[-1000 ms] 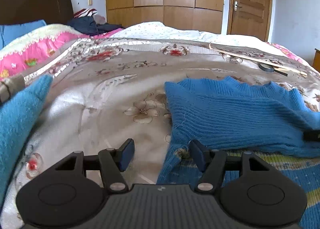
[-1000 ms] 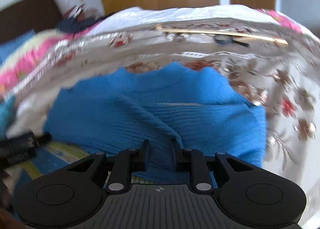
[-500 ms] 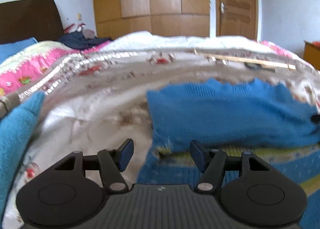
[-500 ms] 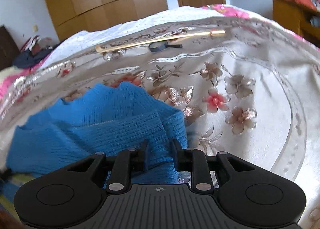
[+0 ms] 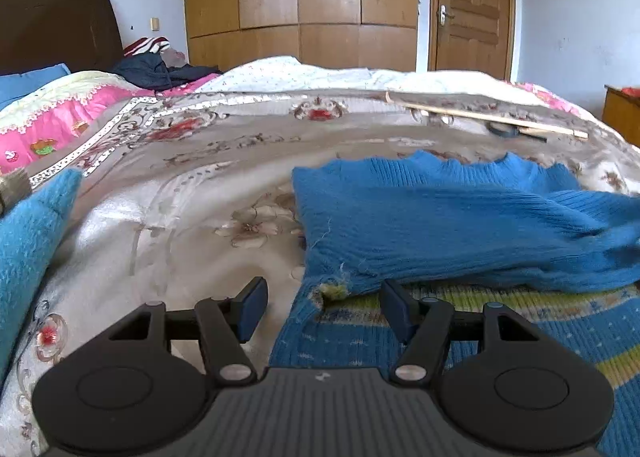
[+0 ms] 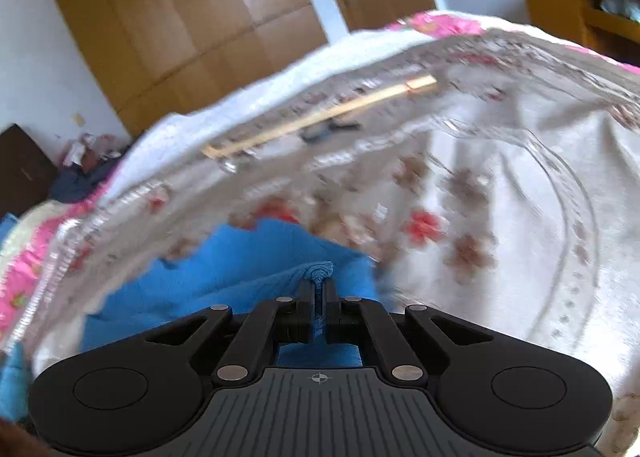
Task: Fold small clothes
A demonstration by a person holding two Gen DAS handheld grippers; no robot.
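Observation:
A small blue knit sweater (image 5: 432, 225) lies on the floral bedspread (image 5: 192, 193), its upper part folded over a striped blue and green lower part (image 5: 520, 321). My left gripper (image 5: 323, 307) is open and empty, low over the sweater's near left corner. My right gripper (image 6: 318, 311) is shut on a fold of the sweater (image 6: 240, 277) and holds it lifted above the bed. The right wrist view is blurred.
A long wooden stick (image 5: 480, 117) and a dark roll of tape (image 5: 502, 130) lie at the far right of the bed. Another blue garment (image 5: 28, 241) lies at the left edge. Dark clothes (image 5: 156, 69) are piled near the headboard. A wardrobe and a door stand behind.
My right gripper has closed tighter on the sweater fold and swung it up and to the right. My left gripper stays open at the near left corner.

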